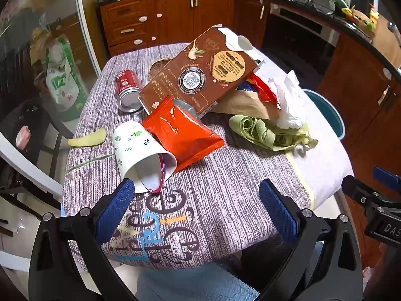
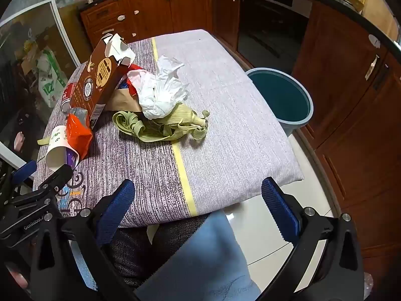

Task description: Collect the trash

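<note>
Trash lies on a cloth-covered table [image 1: 225,175]. A tipped white paper cup [image 1: 140,150] lies just beyond my open left gripper [image 1: 198,188], whose left finger pad is close to the cup's rim. An orange snack bag [image 1: 183,133], a brown Pocky box [image 1: 198,72], a red can [image 1: 126,87], green corn husks [image 1: 265,133] and crumpled white tissue [image 1: 288,100] lie farther back. My right gripper [image 2: 198,195] hangs open over the table's near edge, empty, with the husks [image 2: 163,125] and tissue [image 2: 160,92] ahead. A teal bin [image 2: 283,97] stands on the floor to the right.
A yellowish peel [image 1: 87,139] lies near the table's left edge. Wooden kitchen cabinets [image 1: 175,15] run behind and to the right. A glass door [image 1: 50,50] is on the left. A person's lap in light blue fabric [image 2: 208,263] shows below the table.
</note>
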